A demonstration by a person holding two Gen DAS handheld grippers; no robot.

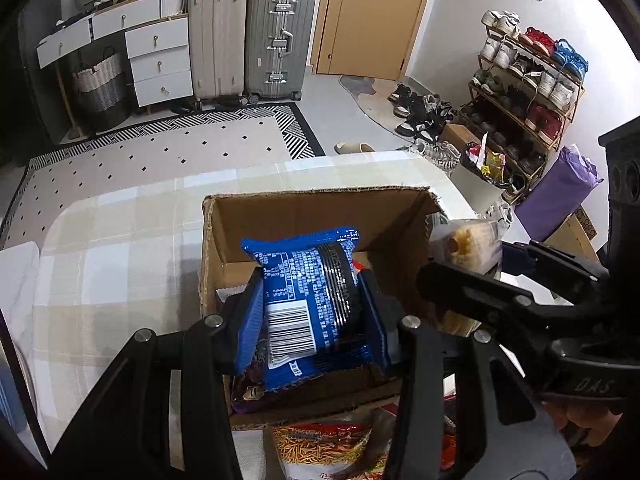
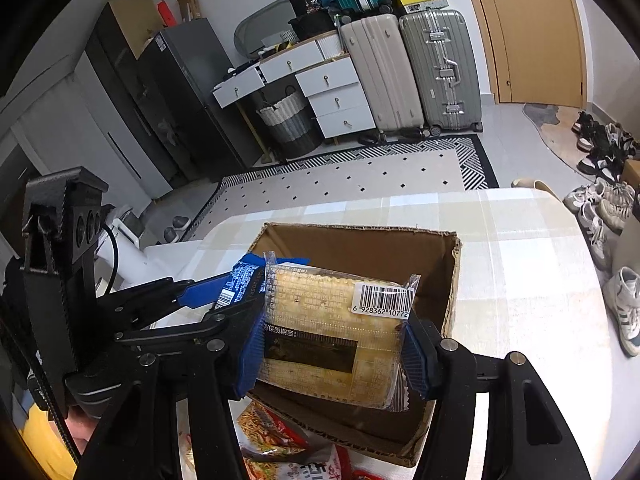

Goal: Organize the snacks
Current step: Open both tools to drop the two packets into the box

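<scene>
A: What's hidden?
B: Cardboard box [image 1: 320,216] floor mostly blocked by the blue snack packet [image 1: 308,304]. Purple pack under it, only an edge. Noodle-snack bag [image 1: 320,446] on the counter [image 1: 120,216] cut off at the bottom.
A: Readable text?
B: Barcode 6 928362 10772 on the clear cracker pack [image 2: 332,332], plus "保质期至". Blue packet's print too small.
A: Grippers?
B: Two. Left gripper [image 1: 310,316] clamped on the blue packet, over the box. Right gripper [image 2: 328,348] clamped on the cracker pack, over the box too.
</scene>
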